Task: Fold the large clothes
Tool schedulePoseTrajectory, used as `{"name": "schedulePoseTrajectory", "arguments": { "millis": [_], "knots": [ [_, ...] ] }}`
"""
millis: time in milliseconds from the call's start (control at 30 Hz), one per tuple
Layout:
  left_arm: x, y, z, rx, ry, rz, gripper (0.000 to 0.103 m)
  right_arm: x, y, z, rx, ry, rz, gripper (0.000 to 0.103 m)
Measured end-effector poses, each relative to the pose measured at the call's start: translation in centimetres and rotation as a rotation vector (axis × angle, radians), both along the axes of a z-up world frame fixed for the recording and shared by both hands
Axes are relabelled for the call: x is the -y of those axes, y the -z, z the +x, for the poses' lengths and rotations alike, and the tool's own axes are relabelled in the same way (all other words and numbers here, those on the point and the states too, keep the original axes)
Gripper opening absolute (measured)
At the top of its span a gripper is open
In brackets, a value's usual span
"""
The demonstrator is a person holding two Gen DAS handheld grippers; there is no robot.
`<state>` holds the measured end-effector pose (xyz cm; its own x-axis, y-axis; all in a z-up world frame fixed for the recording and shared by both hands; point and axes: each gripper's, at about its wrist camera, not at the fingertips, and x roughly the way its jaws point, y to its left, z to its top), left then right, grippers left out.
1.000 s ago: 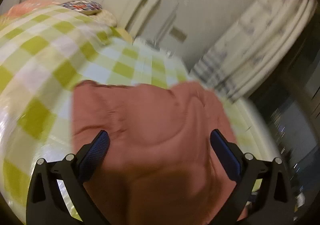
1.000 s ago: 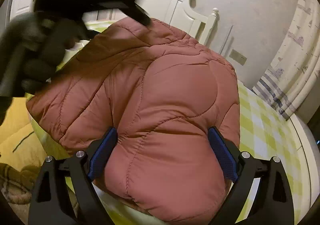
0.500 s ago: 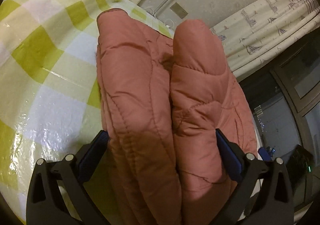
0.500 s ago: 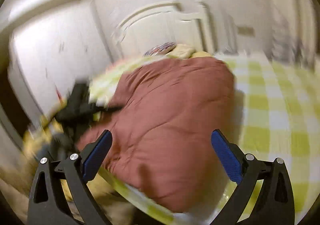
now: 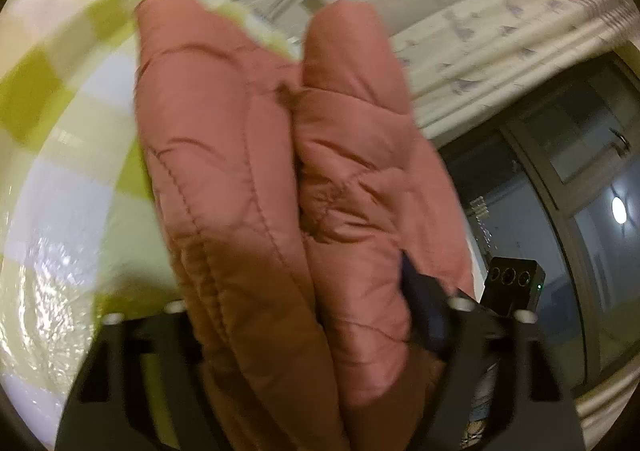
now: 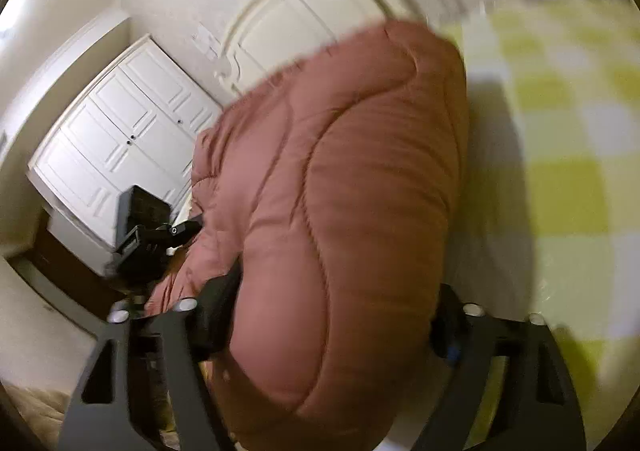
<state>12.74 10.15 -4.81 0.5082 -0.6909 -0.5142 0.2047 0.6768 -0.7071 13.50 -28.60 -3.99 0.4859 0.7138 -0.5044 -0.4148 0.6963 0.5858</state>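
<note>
Item: quilted pink padded jacket (image 5: 256, 179), folded into a thick bundle, lying on a bed with a yellow-green and white checked cover (image 5: 60, 187). All places are given from the jacket.

Left tool (image 5: 304, 315): the jacket's near end sits between its two fingers, two puffy folded lobes side by side filling the gap. The jaws have just been closing; the right finger (image 5: 424, 307) presses into the fabric, and the left one is hidden behind the bulge. It pinches the bundle at about half spread. Past the far lobe hang a pale patterned curtain (image 5: 500, 43) and a dark window (image 5: 580, 179).

Right tool (image 6: 332, 311): the jacket's rounded end bulges between its fingers, both of which are sunk into the padding. The jaws have just been closing and now clamp the bundle while fairly wide. The left tool shows dark at the jacket's left edge, with white wardrobe doors (image 6: 120, 139) behind it.

Long axis: runs away from each tool along the bed, towards the white headboard (image 6: 296, 23) in the right wrist view.
</note>
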Motion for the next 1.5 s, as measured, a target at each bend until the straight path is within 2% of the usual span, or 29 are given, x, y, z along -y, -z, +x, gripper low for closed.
{"name": "schedulePoseTrajectory", "arguments": {
  "millis": [67, 167, 267, 367, 433, 467, 533, 567, 600, 633, 667, 700, 733, 800, 867, 933, 1033, 1100, 1133, 1167, 1200, 1267, 1300, 1400, 1500],
  "knots": [
    [1.2, -1.6, -0.2, 0.055, 0.028, -0.008, 0.053, 0.1, -1.0, -0.8, 0.070, 0.039, -0.029, 0.074],
    [3.9, -5.5, 1.0, 0.160, 0.040, 0.047, 0.053, 1.5, -3.5, -1.4, 0.169, 0.099, -0.026, 0.073],
    [6.5, -8.5, 3.7, 0.215, 0.077, 0.054, 0.053, 3.6, -5.4, -1.2, 0.218, 0.165, -0.010, 0.073],
    [9.5, -9.6, 6.3, 0.240, 0.093, 0.087, 0.056, 5.7, -6.8, -0.1, 0.232, 0.241, -0.003, 0.074],
    [11.0, -8.4, 9.0, 0.197, 0.073, 0.116, 0.059, 6.6, -6.2, 2.0, 0.187, 0.276, -0.012, 0.074],
    [11.6, -7.4, 10.0, 0.168, 0.058, 0.133, 0.060, 6.9, -5.0, 3.5, 0.139, 0.294, -0.038, 0.074],
    [12.9, -3.5, 13.1, 0.045, 0.010, 0.204, 0.060, 6.9, -2.4, 5.9, 0.045, 0.311, -0.104, 0.075],
    [13.1, -1.4, 14.1, -0.013, -0.020, 0.257, 0.069, 7.1, -0.6, 7.1, -0.029, 0.330, -0.147, 0.084],
    [12.6, 0.3, 14.6, -0.034, -0.042, 0.221, 0.070, 7.5, 1.0, 7.8, -0.075, 0.355, -0.127, 0.085],
    [12.1, 1.0, 14.8, -0.044, -0.049, 0.174, 0.072, 7.8, 1.3, 8.2, -0.084, 0.359, -0.085, 0.085],
    [12.0, 1.1, 14.9, -0.052, -0.049, 0.160, 0.073, 7.8, 1.2, 8.1, -0.092, 0.364, -0.081, 0.088],
    [12.0, 0.8, 14.8, -0.048, -0.044, 0.174, 0.073, 7.6, 0.7, 7.6, -0.086, 0.380, -0.105, 0.094],
    [12.3, 0.4, 14.6, -0.029, -0.035, 0.211, 0.074, 7.4, 0.0, 7.2, -0.071, 0.399, -0.136, 0.094],
    [12.5, -0.3, 14.3, 0.002, -0.029, 0.273, 0.078, 6.5, -2.5, 5.1, 0.037, 0.502, -0.244, 0.094],
    [12.5, -0.6, 14.1, 0.000, -0.032, 0.267, 0.081, 5.9, -4.3, 4.7, 0.156, 0.556, -0.278, 0.095],
    [12.0, -0.1, 14.1, -0.024, -0.048, 0.214, 0.084, 2.9, -6.0, 3.3, 0.272, 0.477, -0.310, 0.094],
    [11.6, 0.2, 13.7, -0.032, -0.060, 0.178, 0.089, -2.3, -5.5, 3.8, 0.324, 0.315, -0.468, 0.090],
    [11.1, -0.1, 13.8, -0.051, -0.070, 0.168, 0.090, -6.5, -3.1, 4.5, 0.329, 0.192, -0.636, 0.090],
    [10.6, -0.8, 13.7, -0.047, -0.092, 0.168, 0.090, -8.2, -1.6, 4.9, 0.315, 0.164, -0.716, 0.091],
    [10.1, -2.3, 13.4, -0.015, -0.142, 0.185, 0.087, -9.5, -0.1, 5.0, 0.341, 0.163, -0.820, 0.091],
    [9.6, -3.7, 13.0, 0.025, -0.184, 0.200, 0.087, -10.0, 0.2, 4.5, 0.360, 0.167, -0.839, 0.092],
    [9.3, -6.9, 12.4, 0.106, -0.213, 0.205, 0.087, -9.7, 0.1, 4.9, 0.332, 0.176, -0.809, 0.092],
    [9.8, -8.7, 12.3, 0.150, -0.197, 0.211, 0.087, -9.6, 0.1, 4.9, 0.330, 0.172, -0.810, 0.092],
    [13.5, -12.9, 12.5, 0.262, -0.121, 0.315, 0.089, -9.3, 0.6, 4.8, 0.343, 0.167, -0.809, 0.092],
    [18.6, -14.0, 14.3, 0.310, -0.005, 0.431, 0.094, -8.8, 0.8, 4.6, 0.351, 0.168, -0.798, 0.093]
  ]
}}
